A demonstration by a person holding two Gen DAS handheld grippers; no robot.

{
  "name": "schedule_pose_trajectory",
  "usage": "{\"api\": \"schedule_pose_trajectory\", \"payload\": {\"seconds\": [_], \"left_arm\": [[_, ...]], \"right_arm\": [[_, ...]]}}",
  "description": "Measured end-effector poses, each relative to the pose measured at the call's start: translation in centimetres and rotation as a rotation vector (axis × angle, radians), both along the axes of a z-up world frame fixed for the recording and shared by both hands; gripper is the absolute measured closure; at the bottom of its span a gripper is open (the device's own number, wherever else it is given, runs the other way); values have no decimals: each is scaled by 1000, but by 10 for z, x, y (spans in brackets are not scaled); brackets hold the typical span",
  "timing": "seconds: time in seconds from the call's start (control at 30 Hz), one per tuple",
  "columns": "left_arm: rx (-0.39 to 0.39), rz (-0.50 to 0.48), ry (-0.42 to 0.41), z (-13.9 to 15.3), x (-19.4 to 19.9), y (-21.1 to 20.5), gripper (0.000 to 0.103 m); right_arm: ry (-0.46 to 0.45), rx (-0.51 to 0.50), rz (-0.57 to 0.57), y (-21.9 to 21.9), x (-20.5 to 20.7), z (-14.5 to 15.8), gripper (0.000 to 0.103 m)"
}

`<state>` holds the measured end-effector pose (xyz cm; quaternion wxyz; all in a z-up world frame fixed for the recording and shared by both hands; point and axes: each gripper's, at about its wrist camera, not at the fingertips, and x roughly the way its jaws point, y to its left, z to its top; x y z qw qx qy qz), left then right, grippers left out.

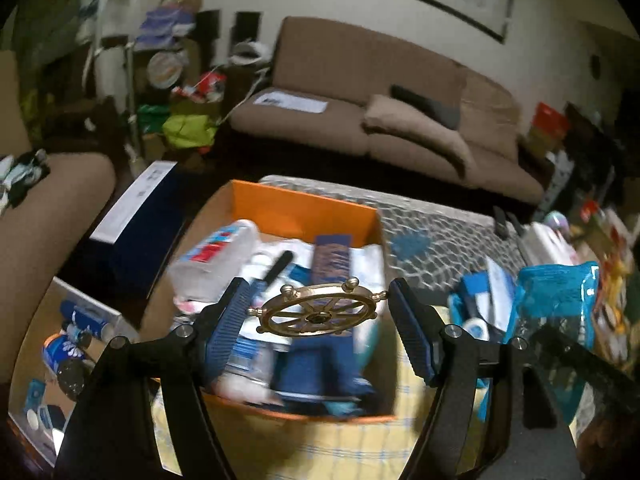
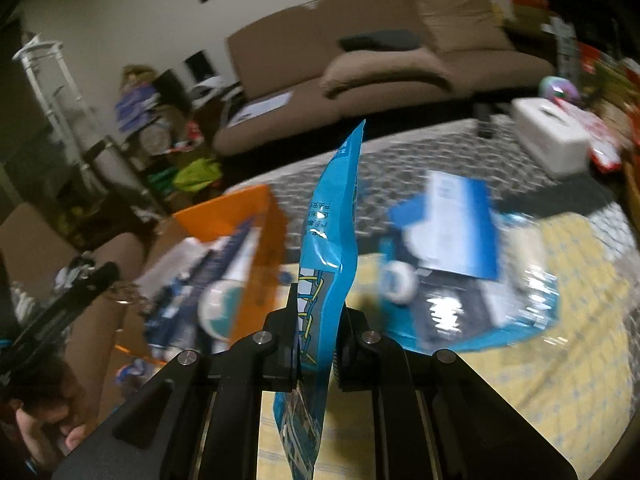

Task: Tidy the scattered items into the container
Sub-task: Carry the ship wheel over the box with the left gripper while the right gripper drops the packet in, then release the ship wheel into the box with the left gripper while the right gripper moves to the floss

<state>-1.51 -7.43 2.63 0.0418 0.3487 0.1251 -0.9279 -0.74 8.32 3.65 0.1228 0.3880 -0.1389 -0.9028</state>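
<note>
While my left gripper (image 1: 318, 312) clamps the brass wheel (image 1: 318, 312) above the orange box (image 1: 304, 208), my right gripper (image 2: 318, 344) pinches the blue pouch (image 2: 332, 216) upright, ready for dropping in.

Both wrist views overlook orange box (image 1: 304, 208)

Almost nothing can be read. The blue pouch (image 2: 330, 240), seen in the right wrist view, carries a column of white East Asian characters down its upper part, too smeared to make out. In the left wrist view, the dark blue box (image 1: 138, 216) beside the orange container (image 1: 304, 208) bears a white label with print too small to read.
</note>
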Motion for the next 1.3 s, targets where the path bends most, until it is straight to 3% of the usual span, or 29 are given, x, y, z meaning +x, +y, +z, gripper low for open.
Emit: {"api": "schedule_pose_trajectory", "payload": {"seconds": [0.17, 0.27, 0.37, 0.5, 0.6, 0.7, 0.73, 0.77, 0.8, 1.07, 1.3], "left_arm": [[31, 51, -75, -11, -17, -42, 34], [56, 48, -160, -25, -26, -58, 34], [75, 42, -239, -38, -36, -71, 34], [91, 54, -272, -45, -41, -81, 34], [116, 57, -275, -46, -40, -88, 34], [111, 62, -273, -46, -40, -91, 34], [110, 59, -277, -47, -41, -91, 34], [114, 54, -282, -48, -42, -90, 34], [122, 48, -289, -50, -43, -89, 34], [134, 12, -290, -50, -46, -80, 34], [107, -31, -290, -53, -49, -67, 34]], "right_arm": [[-49, -35, 121, -56, -35, 1, 92], [-107, -72, 193, -88, -56, 1, 92], [-155, -47, 256, -121, -76, -4, 92], [-256, -44, 293, -148, -106, -27, 92], [-282, -40, 297, -154, -122, -41, 92], [-290, -34, 273, -156, -135, -49, 82], [-291, -21, 260, -155, -137, -48, 69], [-284, -4, 242, -152, -139, -47, 52], [-267, 10, 223, -149, -137, -45, 48], [-159, 89, 97, -69, -99, -20, 42], [-187, 122, -64, 31, -53, -29, 41]]}}
